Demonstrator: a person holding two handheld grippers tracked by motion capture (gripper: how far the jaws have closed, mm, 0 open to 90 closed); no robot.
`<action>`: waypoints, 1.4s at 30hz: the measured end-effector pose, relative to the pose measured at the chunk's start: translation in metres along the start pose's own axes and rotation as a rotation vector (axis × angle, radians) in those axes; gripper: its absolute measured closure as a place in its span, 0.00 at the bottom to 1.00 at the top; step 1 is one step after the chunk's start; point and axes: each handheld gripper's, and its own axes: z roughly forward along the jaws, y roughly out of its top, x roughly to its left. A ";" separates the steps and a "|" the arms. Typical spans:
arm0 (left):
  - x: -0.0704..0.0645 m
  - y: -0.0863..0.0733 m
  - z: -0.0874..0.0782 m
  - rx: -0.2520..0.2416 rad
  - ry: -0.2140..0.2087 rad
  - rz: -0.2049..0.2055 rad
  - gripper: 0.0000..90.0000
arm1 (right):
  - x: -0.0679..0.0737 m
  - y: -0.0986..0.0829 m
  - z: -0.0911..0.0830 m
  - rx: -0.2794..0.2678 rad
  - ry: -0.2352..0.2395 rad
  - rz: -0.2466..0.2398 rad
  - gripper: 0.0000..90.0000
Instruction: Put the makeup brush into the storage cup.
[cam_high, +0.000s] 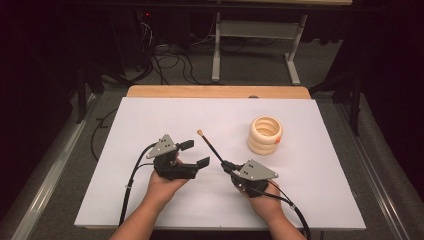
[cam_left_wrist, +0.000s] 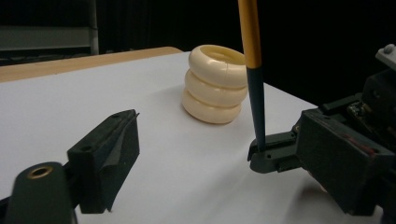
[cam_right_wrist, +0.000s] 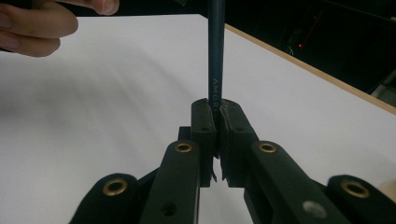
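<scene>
A: One thin brush (cam_high: 212, 147) is pinched at its dark end by the closed right claw (cam_high: 228, 167), above the counter (cam_high: 150, 120).

B: Light, stiff, slippery; best gripped low. The left claw (cam_high: 196, 153) is held wide open, empty.

Ring stack (cam_high: 265, 135): set on the table (cam_high: 150, 125), far right.
Brush (cam_high: 211, 144): held left of the stack, nearer the person.

The white table top (cam_high: 150, 120) has a wooden edge (cam_high: 218, 91) at its far side. Behind it the floor (cam_high: 250, 70) is grey carpet with black cables (cam_high: 170, 62) on it. A grey metal frame (cam_high: 252, 30) stands there. The room around is dark.
</scene>
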 end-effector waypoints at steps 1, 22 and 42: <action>0.000 0.000 0.000 -0.003 0.000 -0.005 0.17 | 0.001 0.000 0.000 0.000 0.003 0.005 0.97; -0.001 -0.003 0.000 -0.020 -0.065 -0.021 0.44 | 0.014 0.002 0.010 0.006 0.026 -0.030 0.97; 0.005 -0.004 -0.006 -0.049 -0.093 -0.039 0.66 | 0.016 0.000 0.011 0.021 0.033 -0.044 0.97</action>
